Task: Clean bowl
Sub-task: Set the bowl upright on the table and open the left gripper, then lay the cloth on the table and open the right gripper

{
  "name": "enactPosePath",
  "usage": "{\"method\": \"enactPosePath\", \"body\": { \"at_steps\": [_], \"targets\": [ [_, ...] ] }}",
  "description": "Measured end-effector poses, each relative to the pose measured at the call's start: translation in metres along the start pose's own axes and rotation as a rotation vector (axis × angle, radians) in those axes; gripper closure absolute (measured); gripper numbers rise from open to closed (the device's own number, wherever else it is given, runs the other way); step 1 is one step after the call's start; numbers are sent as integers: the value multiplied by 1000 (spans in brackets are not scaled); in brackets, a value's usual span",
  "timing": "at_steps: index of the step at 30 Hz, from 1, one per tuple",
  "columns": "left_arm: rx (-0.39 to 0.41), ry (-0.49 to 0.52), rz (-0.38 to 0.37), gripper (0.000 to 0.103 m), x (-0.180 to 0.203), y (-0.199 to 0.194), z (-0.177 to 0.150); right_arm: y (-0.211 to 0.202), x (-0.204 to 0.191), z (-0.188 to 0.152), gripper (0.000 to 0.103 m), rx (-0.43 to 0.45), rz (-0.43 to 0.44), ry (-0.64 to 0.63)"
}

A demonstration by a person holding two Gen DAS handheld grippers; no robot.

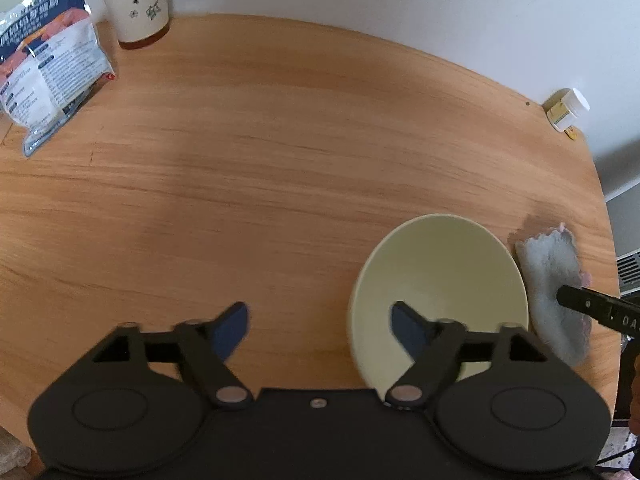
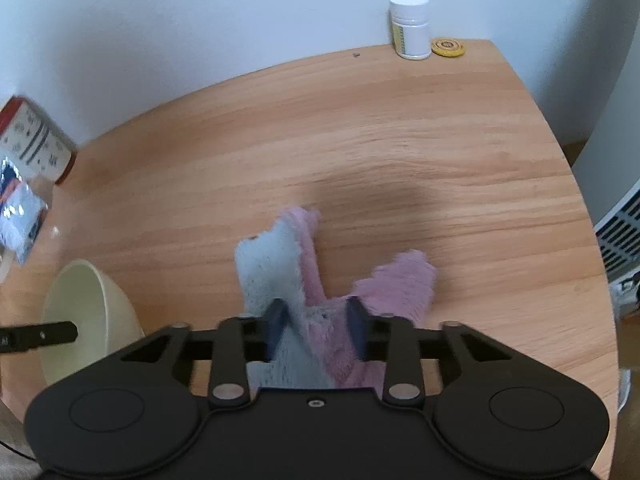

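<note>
Black gripper housing fills the foreground of both wrist views, and beyond it the left gripper (image 1: 320,330) is seen with its blue fingers spread wide and nothing held; one finger hangs over the inside of the bowl (image 1: 438,300), the other over bare table (image 1: 280,140), so the rim lies between them untouched. The cream bowl is set upright near the table's right edge, apparently empty, with the cloth (image 2: 320,292) lying just beside it. The right gripper (image 2: 318,328) is seen about half open, with the fluffy grey and pink cloth bunched between its fingers; whether the pads are pressing on the fabric or merely straddling it cannot be told from the blurred view, though the cloth appears to rest on the table rather than hang. It is judged that the cloth has been kept close to the bowl for wiping, and that the bowl's rim is bracketed so it can be steadied. At the far left a printed packet (image 1: 44,60) and a patterned cup (image 1: 136,0) are pushed back against the wall, and at the far right a white-capped bottle (image 2: 410,26) and a small yellow disc (image 2: 448,47). Their print is too blurred to be read; only part of a white mark, perhaps "DA", is visible on the other gripper's finger.
</note>
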State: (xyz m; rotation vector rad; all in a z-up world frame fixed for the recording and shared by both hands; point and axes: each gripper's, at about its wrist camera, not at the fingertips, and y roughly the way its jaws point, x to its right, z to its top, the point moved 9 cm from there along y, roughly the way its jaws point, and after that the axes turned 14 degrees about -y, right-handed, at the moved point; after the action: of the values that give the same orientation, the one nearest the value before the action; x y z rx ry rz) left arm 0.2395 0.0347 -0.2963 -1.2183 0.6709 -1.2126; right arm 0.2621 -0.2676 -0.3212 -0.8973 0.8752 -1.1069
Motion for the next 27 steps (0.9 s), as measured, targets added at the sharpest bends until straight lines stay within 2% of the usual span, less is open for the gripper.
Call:
{"method": "enactPosePath", "body": {
  "at_steps": [2,4,7,10,13,17,22,24,27],
  "targets": [
    [12,14,7,6,3,-3,-2,-4,-4,0,50,-3,-14,-29],
    [26,27,16,1,7,-7,-5,-9,-5,-2,49,-5,-14,-41],
    [57,38,41,1,11,-13,-8,-21,0,-9,47,-9,-3,-29],
    [38,43,44,1,14,-15,-14,-33,0,-13,45,-23,4,4],
    [18,29,25,1,19,-23,-23,-48,-6,-18,31,-13,45,23],
    [29,29,26,1,24,-41,-35,-69,-15,-22,21,6,56,-12],
    [41,32,15,0,34,-64,-50,-94,-20,-26,19,-9,30,-67],
    [38,36,11,1,40,-74,-57,-108,-23,-25,10,13,21,-105],
    [59,49,14,1,47,-85,-65,-121,-25,-24,9,34,22,-141]
  ]
}}
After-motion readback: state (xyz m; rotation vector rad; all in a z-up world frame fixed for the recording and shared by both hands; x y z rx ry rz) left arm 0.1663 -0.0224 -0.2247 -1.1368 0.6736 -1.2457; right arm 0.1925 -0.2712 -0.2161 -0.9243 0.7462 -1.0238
